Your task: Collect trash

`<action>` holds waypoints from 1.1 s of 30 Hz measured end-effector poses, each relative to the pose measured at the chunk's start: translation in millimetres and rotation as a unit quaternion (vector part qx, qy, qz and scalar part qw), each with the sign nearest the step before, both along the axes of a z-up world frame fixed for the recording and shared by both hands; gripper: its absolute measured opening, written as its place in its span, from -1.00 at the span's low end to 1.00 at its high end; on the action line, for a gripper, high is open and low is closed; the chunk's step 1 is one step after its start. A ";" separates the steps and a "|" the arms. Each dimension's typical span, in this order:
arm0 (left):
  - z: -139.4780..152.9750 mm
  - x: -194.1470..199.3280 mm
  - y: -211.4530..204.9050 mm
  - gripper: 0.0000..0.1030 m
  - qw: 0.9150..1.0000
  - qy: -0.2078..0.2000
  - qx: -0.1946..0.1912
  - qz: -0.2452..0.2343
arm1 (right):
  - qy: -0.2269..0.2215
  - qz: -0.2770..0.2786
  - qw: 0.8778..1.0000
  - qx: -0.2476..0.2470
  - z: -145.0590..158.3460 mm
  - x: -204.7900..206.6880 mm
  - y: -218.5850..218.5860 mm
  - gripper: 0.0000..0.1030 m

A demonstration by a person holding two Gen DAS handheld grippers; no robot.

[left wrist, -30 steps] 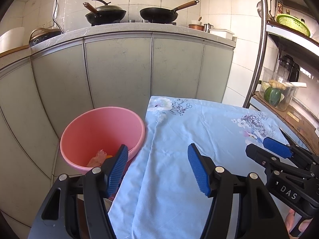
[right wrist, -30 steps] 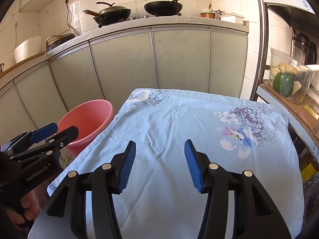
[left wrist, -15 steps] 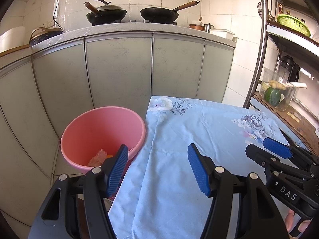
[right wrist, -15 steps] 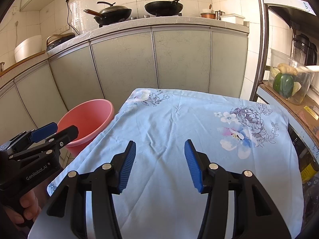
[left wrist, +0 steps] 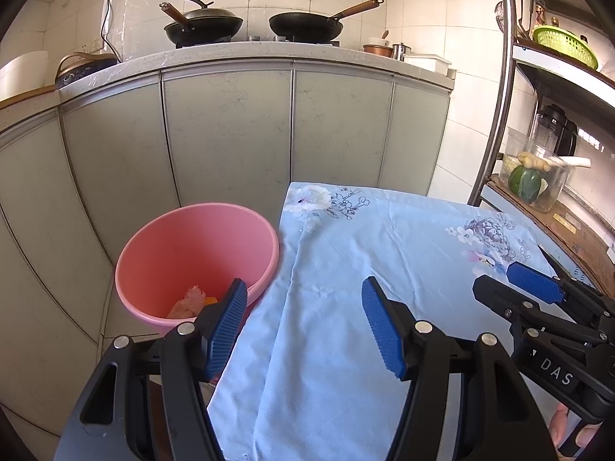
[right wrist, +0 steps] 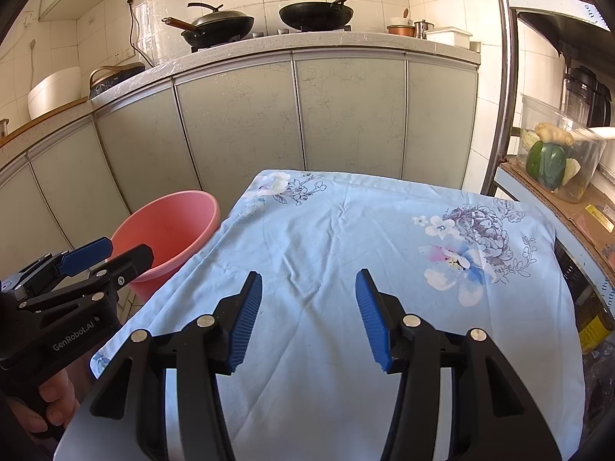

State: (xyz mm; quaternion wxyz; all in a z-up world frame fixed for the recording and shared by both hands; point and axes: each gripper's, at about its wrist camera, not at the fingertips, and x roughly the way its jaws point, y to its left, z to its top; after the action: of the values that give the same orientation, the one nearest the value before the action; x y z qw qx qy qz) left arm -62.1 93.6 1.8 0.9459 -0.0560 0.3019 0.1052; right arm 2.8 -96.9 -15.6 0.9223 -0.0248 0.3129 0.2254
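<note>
Nothing has moved: left tongs [left wrist: 303, 324] marked "GenRobot.AI" and right tongs [right wrist: 307, 319] marked "DAS" gape empty.

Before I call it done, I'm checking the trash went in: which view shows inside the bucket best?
Left wrist: the bucket is near, trash showing at its bottom. Right wrist shows only its rim and far wall.

Both cameras ride low behind their fingers, tilted down across the blue cloth [right wrist: 326, 253] toward the counter at twelve o'clock. Both share the pink bucket [left wrist: 161, 242], off at ten o'clock.
</note>
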 end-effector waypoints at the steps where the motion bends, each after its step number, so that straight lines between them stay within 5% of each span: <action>1: 0.0 0.0 0.2 0.20 1.000 0.000 -0.001 -0.001 | 0.000 0.000 1.000 0.000 -0.1 0.0 0.1 0.00; 33: -6.2 5.1 -2.6 0.20 1.000 0.016 -0.004 0.001 | 0.003 -0.002 1.000 -0.001 -2.6 0.7 -2.4 0.00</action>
State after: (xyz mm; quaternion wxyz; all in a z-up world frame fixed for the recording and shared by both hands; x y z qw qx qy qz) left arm -57.0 91.0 -4.4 0.9406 -0.0579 0.3174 0.1057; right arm 3.5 -99.4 -18.2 0.9218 -0.0244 0.3157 0.2236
